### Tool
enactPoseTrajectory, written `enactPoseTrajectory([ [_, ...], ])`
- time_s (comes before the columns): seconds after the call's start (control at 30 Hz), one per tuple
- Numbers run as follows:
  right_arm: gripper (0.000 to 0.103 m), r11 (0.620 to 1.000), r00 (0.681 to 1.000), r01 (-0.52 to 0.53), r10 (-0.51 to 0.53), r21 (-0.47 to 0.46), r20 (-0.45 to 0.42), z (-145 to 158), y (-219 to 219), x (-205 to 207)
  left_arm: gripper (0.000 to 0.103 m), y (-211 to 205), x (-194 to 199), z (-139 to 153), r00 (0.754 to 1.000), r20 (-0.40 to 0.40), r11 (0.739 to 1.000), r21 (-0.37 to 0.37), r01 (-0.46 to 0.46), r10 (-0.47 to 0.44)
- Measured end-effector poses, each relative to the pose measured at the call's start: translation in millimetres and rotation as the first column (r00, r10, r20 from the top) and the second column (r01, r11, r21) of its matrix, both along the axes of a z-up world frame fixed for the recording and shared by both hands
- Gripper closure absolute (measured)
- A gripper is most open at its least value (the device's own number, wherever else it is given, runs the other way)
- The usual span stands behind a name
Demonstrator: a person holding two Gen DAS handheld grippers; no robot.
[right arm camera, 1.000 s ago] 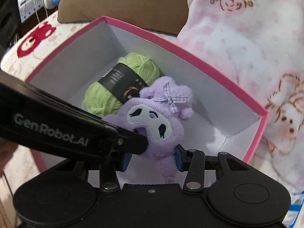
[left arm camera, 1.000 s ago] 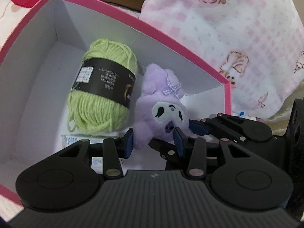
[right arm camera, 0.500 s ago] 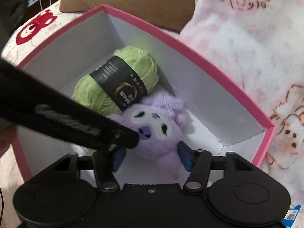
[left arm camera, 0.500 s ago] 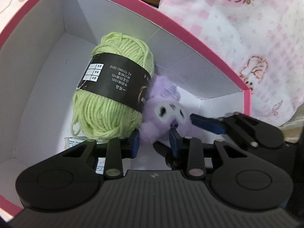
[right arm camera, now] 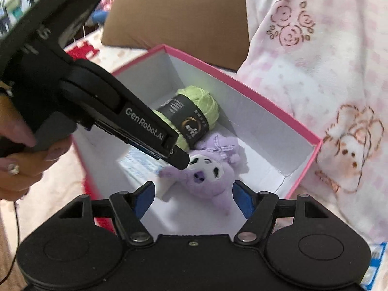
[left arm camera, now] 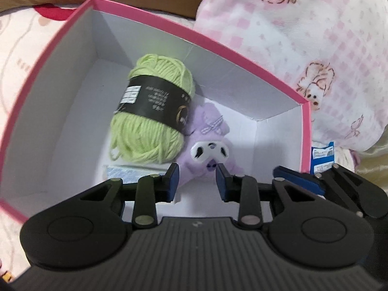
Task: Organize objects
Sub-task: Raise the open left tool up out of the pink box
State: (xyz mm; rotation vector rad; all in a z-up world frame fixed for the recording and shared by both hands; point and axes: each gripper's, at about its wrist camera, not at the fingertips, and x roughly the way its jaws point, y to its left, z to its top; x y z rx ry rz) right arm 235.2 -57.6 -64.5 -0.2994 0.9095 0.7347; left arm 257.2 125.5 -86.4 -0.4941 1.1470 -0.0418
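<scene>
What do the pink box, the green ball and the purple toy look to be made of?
Pink box: likely matte paperboard, with creased white walls and thin rim. Green ball: yarn, showing twisted strands under a glossy-looking black paper band. Purple toy: fuzzy plush fabric with a stitched white face.

A pink-checked fleece blanket point(left arm camera: 303, 55) printed with brown-outlined roses and small animals is heaped across the right of the scene. Behind it to the left stands a brown cushion point(right arm camera: 179, 17) with cream stitching. Below the blanket's lower edge sits a small blue-and-white packet point(left arm camera: 323, 156). Left of the blanket lies a pale bedsheet point(left arm camera: 21, 55) with red motifs.
</scene>
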Motion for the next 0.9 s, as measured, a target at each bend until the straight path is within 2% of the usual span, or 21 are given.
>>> enactPoseTrajectory([
  [0.1, 0.028, 0.999, 1.0, 0.012, -0.013, 0.053, 0.017, 4.3, -0.5, -8.9, 0.072, 1.0, -10.5, 15.1, 1.0, 0.01, 1.0, 0.024, 0.002, -0.002],
  [0.2, 0.028, 0.996, 0.999, 0.038, -0.036, 0.086, -0.022, 9.5, -7.7, -13.6, 0.071, 1.7, -22.0, 23.6, 1.0, 0.007, 0.998, 0.067, 0.008, -0.008],
  [0.47, 0.028, 0.986, 0.998, 0.058, -0.053, 0.155, -0.04, 27.7, -19.5, -38.9, 0.061, 2.3, -57.7, 58.5, 0.998, 0.056, 0.994, 0.108, 0.025, -0.032],
  [0.6, 0.028, 0.987, 0.999, 0.047, -0.046, 0.151, -0.006, 43.1, -25.6, -60.1, 0.055, -2.9, -77.6, 78.7, 0.994, 0.087, 0.988, 0.149, 0.047, -0.061],
  [0.67, 0.028, 0.988, 0.999, 0.039, -0.042, 0.149, 0.015, 52.1, -27.6, -70.1, 0.048, -6.3, -87.3, 88.0, 0.992, 0.098, 0.982, 0.177, 0.063, -0.081],
  [0.8, 0.028, 0.989, 0.998, 0.033, -0.041, 0.147, 0.048, 68.7, -29.2, -90.9, 0.046, -15.7, -105.0, 106.4, 0.984, 0.107, 0.97, 0.216, 0.116, -0.141],
  [0.9, 0.028, 0.991, 0.997, 0.039, -0.047, 0.131, 0.063, 77.9, -30.6, -101.8, 0.046, -20.9, -111.6, 118.9, 0.981, 0.121, 0.972, 0.196, 0.126, -0.151],
])
